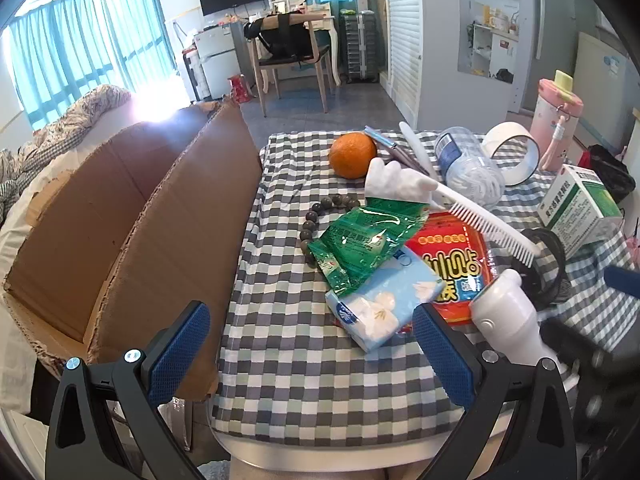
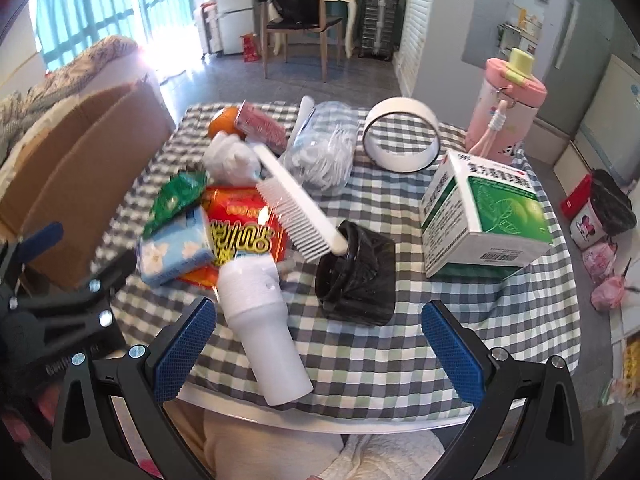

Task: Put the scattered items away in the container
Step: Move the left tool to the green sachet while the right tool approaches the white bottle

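Both the left gripper and right gripper gape wide, empty, above bare checked tablecloth beside the cardboard box; labels unreadable.

Near strip of checked cloth bare; white bottle, black roll crowd centre.

Bright daylight floods through the curtained window, flaring white at left; fisheye edges curve and darken, and foreground items blur slightly.
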